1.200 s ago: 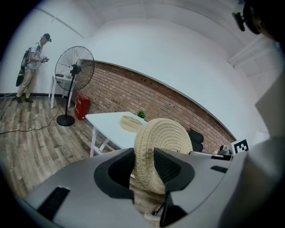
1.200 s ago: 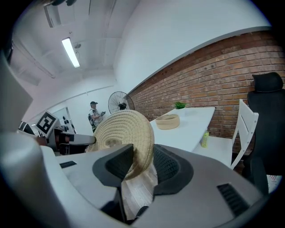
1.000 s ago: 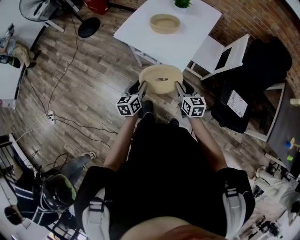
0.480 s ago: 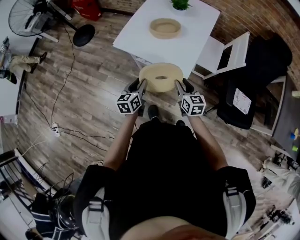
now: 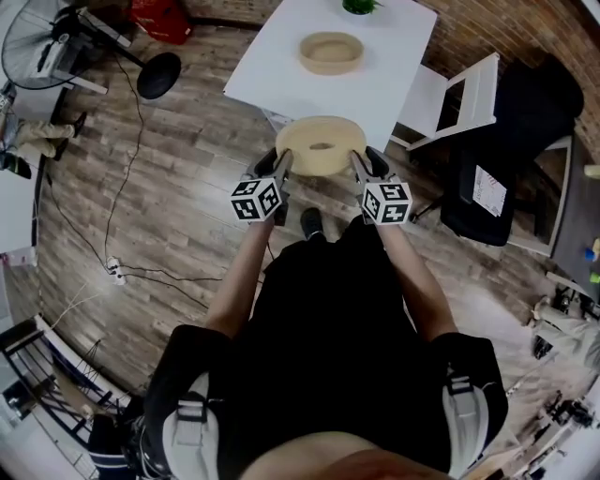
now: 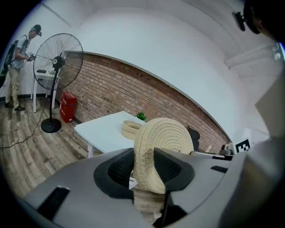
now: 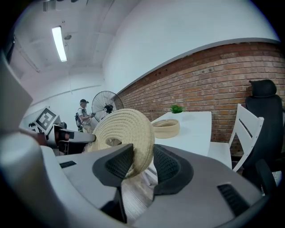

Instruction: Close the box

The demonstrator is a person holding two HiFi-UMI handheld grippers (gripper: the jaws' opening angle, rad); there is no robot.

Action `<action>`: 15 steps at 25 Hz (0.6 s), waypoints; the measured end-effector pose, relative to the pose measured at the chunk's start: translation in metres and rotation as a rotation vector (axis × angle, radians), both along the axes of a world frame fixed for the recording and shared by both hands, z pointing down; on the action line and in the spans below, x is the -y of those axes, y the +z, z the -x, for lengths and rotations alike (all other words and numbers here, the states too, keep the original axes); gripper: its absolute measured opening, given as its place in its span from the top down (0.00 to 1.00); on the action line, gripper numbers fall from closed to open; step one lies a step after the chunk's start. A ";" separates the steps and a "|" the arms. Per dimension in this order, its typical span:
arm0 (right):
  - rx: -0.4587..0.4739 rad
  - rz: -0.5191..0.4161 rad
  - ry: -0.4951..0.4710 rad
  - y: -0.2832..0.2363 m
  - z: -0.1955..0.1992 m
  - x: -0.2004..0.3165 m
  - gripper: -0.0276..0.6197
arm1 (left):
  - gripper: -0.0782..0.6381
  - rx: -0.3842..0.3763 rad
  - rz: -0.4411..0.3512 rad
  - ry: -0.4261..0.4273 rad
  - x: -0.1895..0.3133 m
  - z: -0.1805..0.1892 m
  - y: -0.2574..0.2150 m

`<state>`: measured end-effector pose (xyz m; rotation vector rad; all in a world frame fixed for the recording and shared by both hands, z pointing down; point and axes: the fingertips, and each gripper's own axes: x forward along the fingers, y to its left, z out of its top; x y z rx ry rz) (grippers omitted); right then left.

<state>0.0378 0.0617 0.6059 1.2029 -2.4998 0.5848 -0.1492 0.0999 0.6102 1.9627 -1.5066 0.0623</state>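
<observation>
Both grippers carry a round woven lid (image 5: 321,145) with a hole at its middle, held level in front of me above the wood floor. My left gripper (image 5: 283,162) is shut on the lid's left rim, and my right gripper (image 5: 357,161) is shut on its right rim. In the left gripper view the lid (image 6: 164,141) stands on edge between the pads of the left gripper (image 6: 144,167). The right gripper (image 7: 141,165) clamps the lid (image 7: 121,130) the same way. Ahead, the open round woven box (image 5: 331,52) sits on a white table (image 5: 272,70).
A small green plant (image 5: 361,6) stands at the table's far edge. A white chair (image 5: 461,92) and a black office chair (image 5: 525,141) are right of the table. A standing fan (image 6: 57,62), a red can (image 5: 159,17) and floor cables lie to the left. A person (image 6: 15,67) stands far off.
Both grippers and the lid have moved forward, so the table and the woven box are nearer. Both grips on the lid are unchanged.
</observation>
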 end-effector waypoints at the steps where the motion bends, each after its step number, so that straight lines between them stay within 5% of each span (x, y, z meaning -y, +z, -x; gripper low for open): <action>1: -0.001 0.000 0.002 0.000 -0.001 -0.001 0.74 | 0.69 0.001 -0.002 0.002 0.000 0.000 0.000; 15: 0.042 0.034 -0.034 0.004 0.004 0.034 0.74 | 0.69 0.024 0.010 -0.030 0.027 0.003 -0.004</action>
